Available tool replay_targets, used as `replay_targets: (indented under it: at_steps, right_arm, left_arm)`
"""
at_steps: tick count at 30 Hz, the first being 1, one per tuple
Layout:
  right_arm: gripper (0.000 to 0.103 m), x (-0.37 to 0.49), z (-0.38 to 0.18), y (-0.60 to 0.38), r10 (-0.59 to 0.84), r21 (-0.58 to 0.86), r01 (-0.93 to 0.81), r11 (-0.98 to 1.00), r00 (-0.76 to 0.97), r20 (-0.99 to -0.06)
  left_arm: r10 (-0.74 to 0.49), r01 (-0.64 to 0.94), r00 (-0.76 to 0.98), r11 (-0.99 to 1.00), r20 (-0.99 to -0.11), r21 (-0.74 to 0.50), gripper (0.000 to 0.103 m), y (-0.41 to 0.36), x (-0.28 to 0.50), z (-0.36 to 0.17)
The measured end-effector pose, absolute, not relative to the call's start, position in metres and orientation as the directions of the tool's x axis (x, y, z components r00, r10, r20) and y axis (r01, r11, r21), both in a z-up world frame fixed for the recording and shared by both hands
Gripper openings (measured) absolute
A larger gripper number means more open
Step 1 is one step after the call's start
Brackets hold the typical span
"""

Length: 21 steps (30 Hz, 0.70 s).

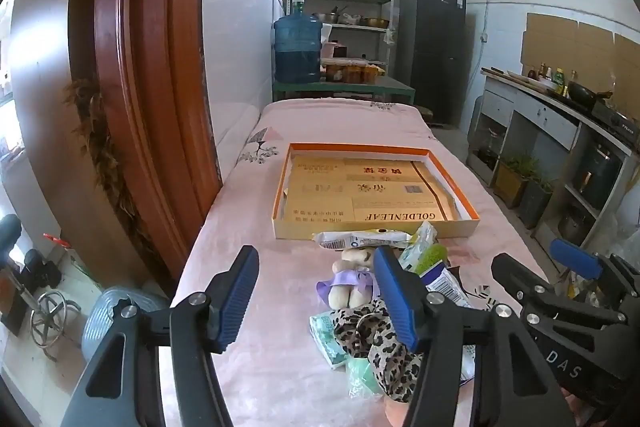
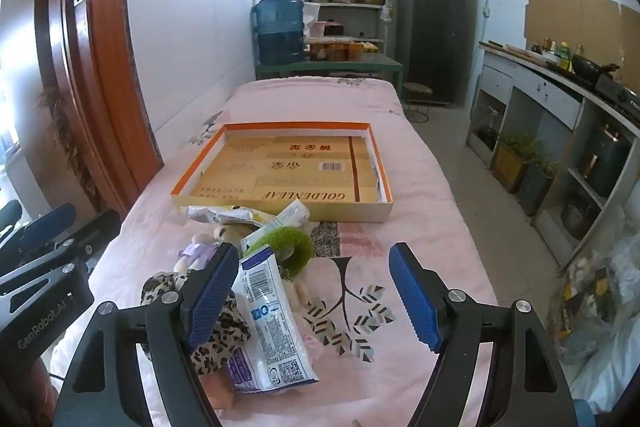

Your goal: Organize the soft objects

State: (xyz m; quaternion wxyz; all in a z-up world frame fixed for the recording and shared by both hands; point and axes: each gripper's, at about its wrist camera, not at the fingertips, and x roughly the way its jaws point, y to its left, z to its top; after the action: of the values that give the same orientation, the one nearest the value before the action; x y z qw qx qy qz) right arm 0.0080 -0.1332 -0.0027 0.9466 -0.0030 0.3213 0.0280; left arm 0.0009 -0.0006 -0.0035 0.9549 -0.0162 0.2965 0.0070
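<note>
A counter (image 2: pixel 420 187) covered with a pink cloth carries a shallow cardboard box (image 2: pixel 282 169) with an orange rim, near its middle. Between the box and the near edge lies a pile of soft things: a small plush bear (image 1: pixel 354 277) in a purple dress, a leopard-print cloth (image 1: pixel 386 347), a green fuzzy ring (image 2: pixel 290 247) and a white packet (image 2: pixel 266 319). The left hand-held gripper (image 1: pixel 316 297) is spread wide over the bear and pinches nothing. The right hand-held gripper (image 2: pixel 314 301) is also spread wide, above the packet, without touching it.
</note>
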Motion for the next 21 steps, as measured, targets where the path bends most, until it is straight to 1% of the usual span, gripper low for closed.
replay_targets:
  at_steps: [21]
  right_arm:
    - [0.079,0.0117,-0.0011,-0.1339,0.066,0.01,-0.075,0.997,0.786,-0.614]
  left_arm:
    - [0.012,-0.029,0.823,0.999,-0.568,-0.021,0.06,-0.0003,0.0042,-0.0025]
